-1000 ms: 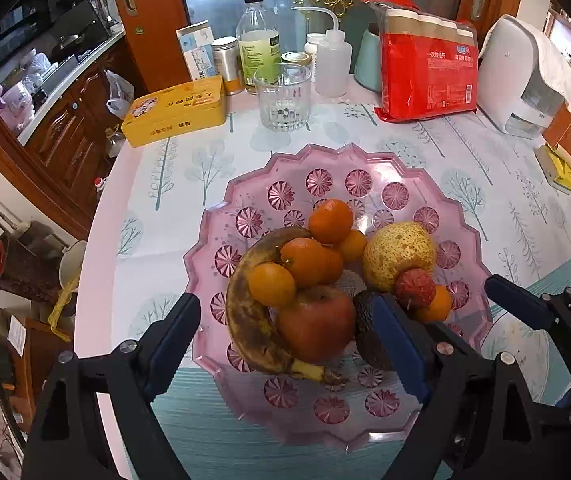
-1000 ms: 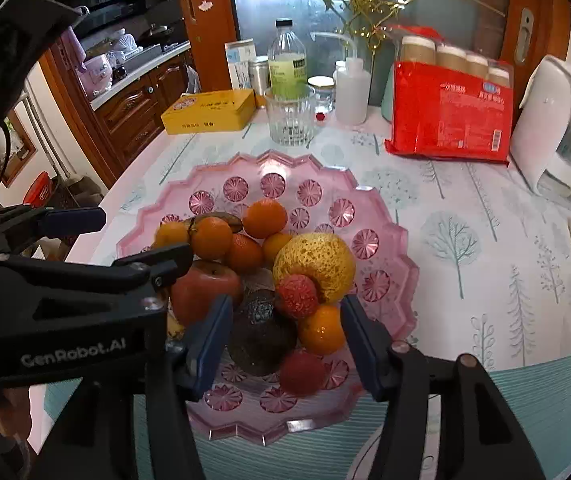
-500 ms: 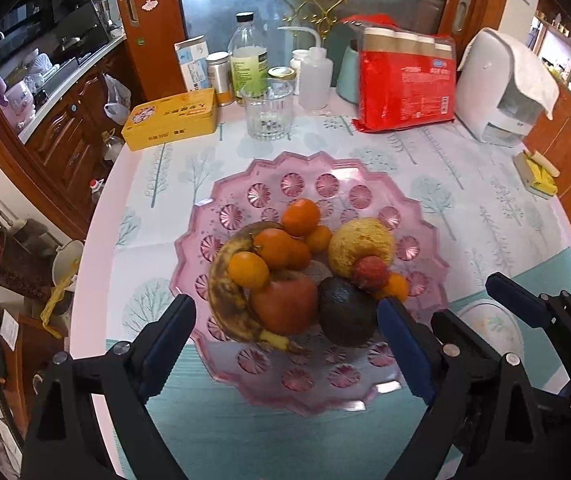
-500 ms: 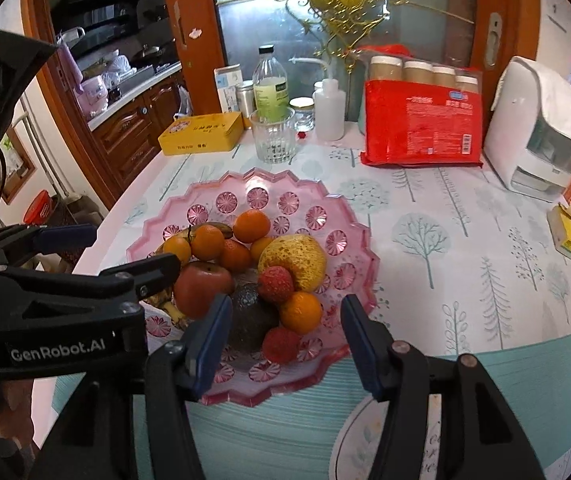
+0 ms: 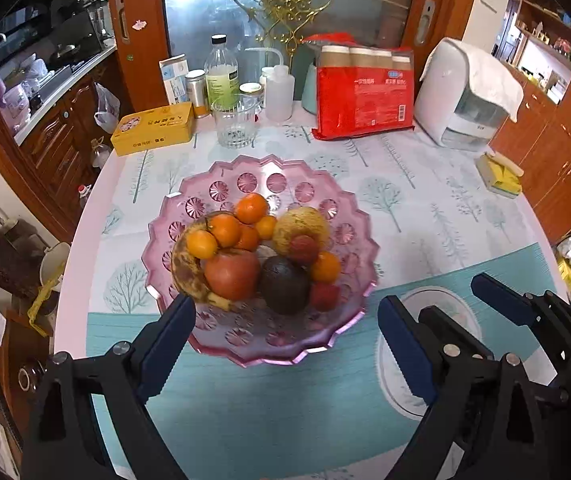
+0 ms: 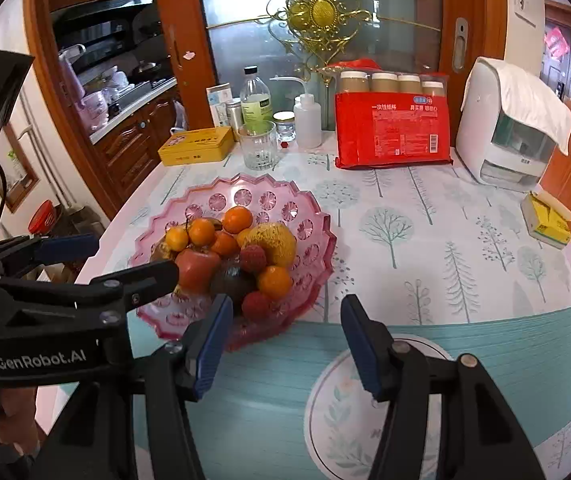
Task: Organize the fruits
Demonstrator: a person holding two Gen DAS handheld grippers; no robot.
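A pink scalloped fruit bowl (image 5: 245,176) stands on the table, also in the right wrist view (image 6: 313,216). It holds a spotted banana (image 5: 183,264), a red apple (image 5: 231,274), a dark avocado (image 5: 285,284), a yellow melon-like fruit (image 5: 299,222), several tangerines (image 5: 250,208) and red lychees (image 5: 324,296). My left gripper (image 5: 285,344) is open and empty, just short of the bowl's near rim. My right gripper (image 6: 285,332) is open and empty, at the bowl's near right edge. The left gripper's arm (image 6: 85,292) shows at the left of the right wrist view.
At the back stand a drinking glass (image 5: 235,128), a yellow tin (image 5: 153,128), bottles (image 5: 221,74), a red pack of paper cups (image 5: 365,96) and a white appliance (image 5: 465,100). A yellow box (image 5: 499,174) lies at the right. A teal mat with a white round print (image 6: 365,412) covers the near table.
Both grippers have pulled back and up from the bowl; the bowl looks smaller and farther. Both stay open and empty. The fruit has not moved.
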